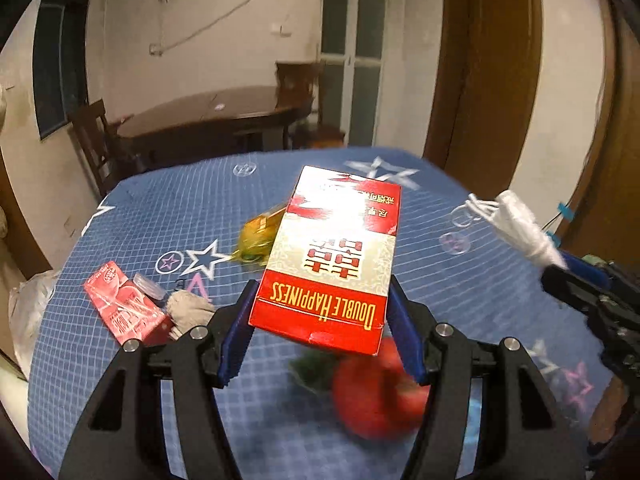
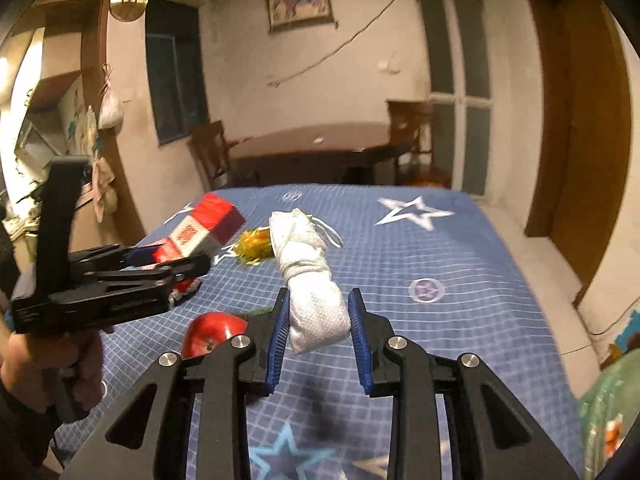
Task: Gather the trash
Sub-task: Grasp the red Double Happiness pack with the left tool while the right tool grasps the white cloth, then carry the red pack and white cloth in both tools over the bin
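Through the left wrist camera my left gripper (image 1: 322,322) has its jaws about half apart and clamped on the sides of a red "Double Happiness" carton (image 1: 332,256), lifted clear of the blue star-print tablecloth (image 1: 168,216), with an apple (image 1: 376,392), a pink drink box (image 1: 124,308) and a yellow wrapper (image 1: 256,240) lying below. Through the right wrist camera my right gripper (image 2: 318,334) is pinched narrow on a rolled white cloth bundle (image 2: 308,280), also off the cloth. I judge both loads are mid-carry; next I need a bin, perhaps the green bag (image 2: 612,412) at the right edge.
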`<state>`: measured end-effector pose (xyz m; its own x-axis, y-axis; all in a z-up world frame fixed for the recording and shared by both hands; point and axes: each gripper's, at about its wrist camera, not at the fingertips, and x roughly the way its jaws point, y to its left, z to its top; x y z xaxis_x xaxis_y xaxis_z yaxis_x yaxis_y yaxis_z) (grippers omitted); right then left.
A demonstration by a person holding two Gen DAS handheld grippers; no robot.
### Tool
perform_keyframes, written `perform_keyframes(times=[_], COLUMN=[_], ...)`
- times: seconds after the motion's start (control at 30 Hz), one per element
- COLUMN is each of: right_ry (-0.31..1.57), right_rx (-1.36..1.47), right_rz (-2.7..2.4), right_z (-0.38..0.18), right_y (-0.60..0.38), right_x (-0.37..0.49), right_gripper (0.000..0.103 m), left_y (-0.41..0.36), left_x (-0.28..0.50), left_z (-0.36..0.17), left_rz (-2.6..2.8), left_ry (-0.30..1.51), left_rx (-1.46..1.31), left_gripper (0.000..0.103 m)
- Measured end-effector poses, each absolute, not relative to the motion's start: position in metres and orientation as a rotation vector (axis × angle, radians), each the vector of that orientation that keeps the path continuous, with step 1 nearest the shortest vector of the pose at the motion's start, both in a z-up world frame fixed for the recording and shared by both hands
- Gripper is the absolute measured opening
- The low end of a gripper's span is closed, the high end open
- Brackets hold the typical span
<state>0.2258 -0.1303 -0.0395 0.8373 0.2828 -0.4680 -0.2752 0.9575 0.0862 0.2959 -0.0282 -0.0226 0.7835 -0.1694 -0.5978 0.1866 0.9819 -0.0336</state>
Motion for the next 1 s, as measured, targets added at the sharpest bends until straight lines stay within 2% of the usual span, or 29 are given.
perform_keyframes(times=[0.43,1.0], right_ry=[0.370,0.343], right_rx=[0.038,0.043], right_rz=[0.099,-0.112], right_z=[-0.004,0.019], right_y=[-0.209,-0.348], right_x=[0.114,0.024], right_gripper=[0.030,0.030], left_y=[-0.116,-0.231], left_x=[0.226,0.207], left_z=[0.008,0.018], left_rz=[-0.320,-0.462], left_ry=[0.527,0.499], left_rx=[-0.015,0.031], left_gripper=[0.059,0.059])
